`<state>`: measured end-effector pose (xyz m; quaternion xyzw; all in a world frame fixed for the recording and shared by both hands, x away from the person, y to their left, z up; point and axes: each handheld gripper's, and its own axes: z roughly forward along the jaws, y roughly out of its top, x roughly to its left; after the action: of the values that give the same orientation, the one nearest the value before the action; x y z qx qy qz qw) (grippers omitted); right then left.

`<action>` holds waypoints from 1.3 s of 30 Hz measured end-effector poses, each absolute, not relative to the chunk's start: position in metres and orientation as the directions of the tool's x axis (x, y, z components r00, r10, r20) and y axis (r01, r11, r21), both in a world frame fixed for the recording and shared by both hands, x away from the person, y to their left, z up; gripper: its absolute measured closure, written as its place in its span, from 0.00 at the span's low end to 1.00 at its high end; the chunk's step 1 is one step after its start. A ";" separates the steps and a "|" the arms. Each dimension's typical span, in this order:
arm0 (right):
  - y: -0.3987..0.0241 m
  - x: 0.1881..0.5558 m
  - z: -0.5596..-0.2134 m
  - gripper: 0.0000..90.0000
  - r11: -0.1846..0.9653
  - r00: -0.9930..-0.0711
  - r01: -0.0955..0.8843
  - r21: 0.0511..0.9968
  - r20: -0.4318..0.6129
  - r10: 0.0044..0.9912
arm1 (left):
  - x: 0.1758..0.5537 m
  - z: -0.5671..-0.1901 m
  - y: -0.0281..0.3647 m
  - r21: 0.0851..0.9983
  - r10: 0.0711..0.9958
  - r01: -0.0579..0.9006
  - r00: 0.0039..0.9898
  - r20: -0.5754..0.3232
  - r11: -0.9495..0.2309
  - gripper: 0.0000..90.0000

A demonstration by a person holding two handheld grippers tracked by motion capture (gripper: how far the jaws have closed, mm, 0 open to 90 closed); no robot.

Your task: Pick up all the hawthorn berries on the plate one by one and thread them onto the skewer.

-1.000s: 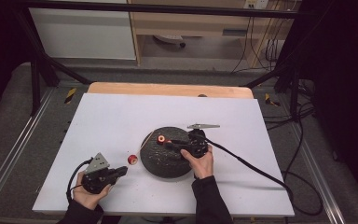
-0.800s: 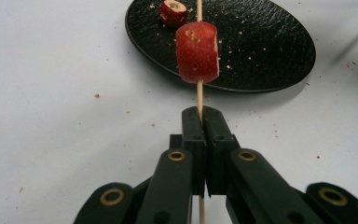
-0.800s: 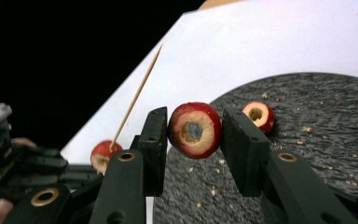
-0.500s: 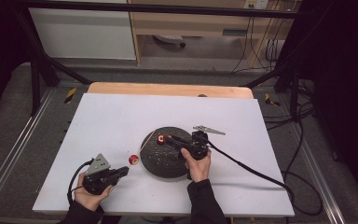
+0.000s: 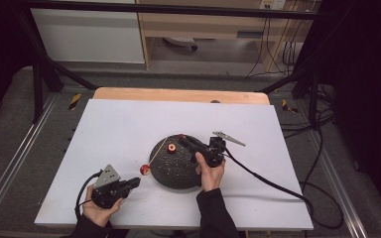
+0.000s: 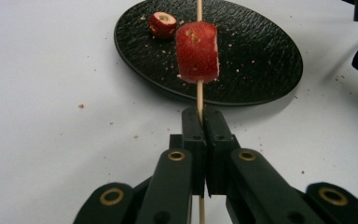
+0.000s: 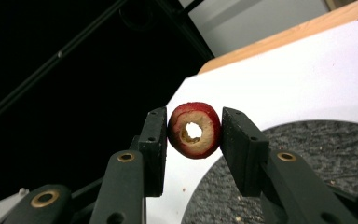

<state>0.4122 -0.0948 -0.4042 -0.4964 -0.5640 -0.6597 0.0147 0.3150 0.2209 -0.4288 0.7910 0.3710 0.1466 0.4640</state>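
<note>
Little has changed: the right gripper (image 5: 182,138) still clamps its fingers on the red cored fruit ring (image 7: 194,130) above the round black textured plate (image 5: 178,173), while the left gripper (image 6: 204,126) pinches the thin wooden skewer (image 6: 199,93) just beside the plate, so threading looks next.

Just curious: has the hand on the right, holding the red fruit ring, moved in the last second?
No. The right gripper stays over the black plate's far edge.

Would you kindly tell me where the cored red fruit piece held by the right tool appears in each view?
High view: cored fruit piece, centre, above the black plate.
Left gripper view: I cannot pick it out.
Right gripper view: centre, clamped between the jaws.
Shared landmark: the black plate.
</note>
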 end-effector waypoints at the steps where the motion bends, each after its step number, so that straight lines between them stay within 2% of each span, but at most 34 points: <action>1: -0.095 0.412 -0.404 0.70 -0.373 -0.506 0.576 0.727 0.676 0.536 | 0.315 -0.429 0.220 0.844 0.724 0.451 0.681 -0.116 -0.289 0.98; 16: -0.100 0.417 -0.394 0.70 -0.498 -0.494 0.521 0.693 0.721 0.487 | 0.313 -0.425 0.196 0.859 0.734 0.443 0.668 -0.125 -0.257 0.98; 39: -0.101 0.419 -0.392 0.70 -0.571 -0.491 0.503 0.649 0.758 0.429 | 0.313 -0.422 0.172 0.866 0.726 0.442 0.672 -0.146 -0.235 0.98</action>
<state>0.4188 -0.1010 -0.3916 -0.5041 -0.4625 -0.7290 0.0253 0.3133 0.1716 -0.4223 0.7723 0.3778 0.1449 0.4896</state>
